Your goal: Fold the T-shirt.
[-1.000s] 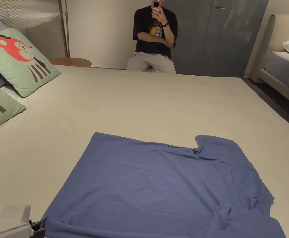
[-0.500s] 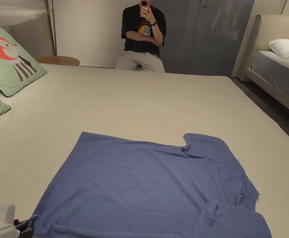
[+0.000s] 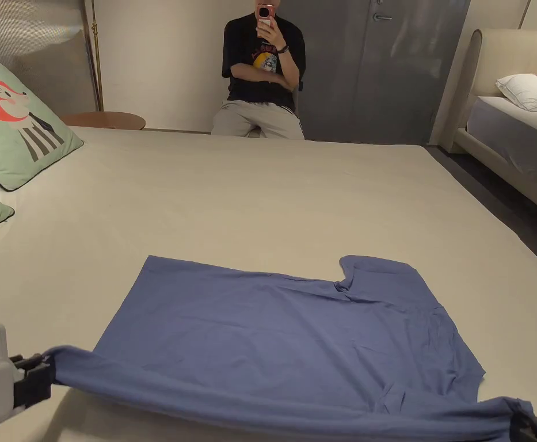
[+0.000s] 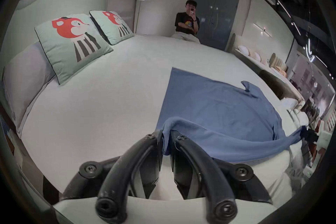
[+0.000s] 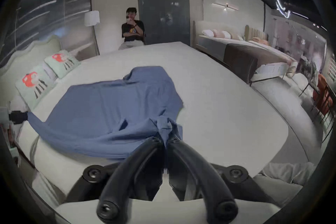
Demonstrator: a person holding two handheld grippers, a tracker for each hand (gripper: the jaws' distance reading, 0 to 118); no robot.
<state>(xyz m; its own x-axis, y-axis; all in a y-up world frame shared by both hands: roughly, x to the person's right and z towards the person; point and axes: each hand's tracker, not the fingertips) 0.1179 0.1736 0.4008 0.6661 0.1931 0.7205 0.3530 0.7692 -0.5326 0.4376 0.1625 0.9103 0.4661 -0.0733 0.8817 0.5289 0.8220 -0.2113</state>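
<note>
1. The left gripper (image 4: 166, 134) has its jaws pressed together on the near left corner of the blue T-shirt (image 3: 284, 339), a bunch of cloth pinched between them. In the head view it sits at about 8 o'clock (image 3: 45, 368), with the corner raised off the bed (image 3: 261, 195).
2. The right gripper (image 5: 166, 138) likewise pinches a wad of the shirt's near right corner, jaws nearly closed on the fabric. In the head view its dark tip shows at 4 o'clock (image 3: 529, 427).
3. The T-shirt lies spread on the beige bed, filling the lower middle of the head view. Its far part rests flat; the near hem hangs stretched between the two grippers, casting a shadow on the sheet below.
4. Compared with half a second ago, the near edge has lifted: then it lay flat on the bed and the left corner rested low beside the left gripper; now it is taut and airborne, and the right gripper's tip has come into the head view.
5. A seated person (image 3: 259, 75) is at 12 o'clock beyond the bed; a fox-print cushion (image 3: 14, 124) lies at 10 o'clock.
</note>
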